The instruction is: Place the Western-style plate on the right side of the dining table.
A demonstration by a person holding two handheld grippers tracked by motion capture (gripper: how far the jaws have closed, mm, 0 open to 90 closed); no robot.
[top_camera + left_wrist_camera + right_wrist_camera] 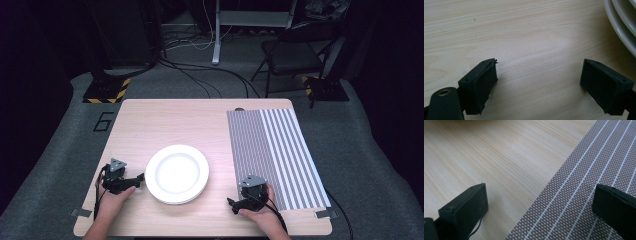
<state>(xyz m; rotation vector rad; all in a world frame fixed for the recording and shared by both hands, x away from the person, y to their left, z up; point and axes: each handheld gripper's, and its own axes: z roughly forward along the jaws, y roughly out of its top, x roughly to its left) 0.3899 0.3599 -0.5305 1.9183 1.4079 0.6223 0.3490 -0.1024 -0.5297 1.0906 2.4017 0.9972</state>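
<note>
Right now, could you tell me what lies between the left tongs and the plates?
Only bare wooden table, per the left gripper view, between the left tongs and plates.

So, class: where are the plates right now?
High view: the plates sit near the table's front middle, just right of the left gripper, left of the mat.

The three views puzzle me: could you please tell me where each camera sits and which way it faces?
High view: above the person's side, looking forward and down on the pale wooden table; both hands show, holding the left tool and right tool.
Left gripper view: rides the left tool, facing bare wood and the stacked round white plates; open jaws.
Right gripper view: rides the right tool, facing the grey striped woven placemat; open jaws.
Shared: plates, placemat, table.
</note>
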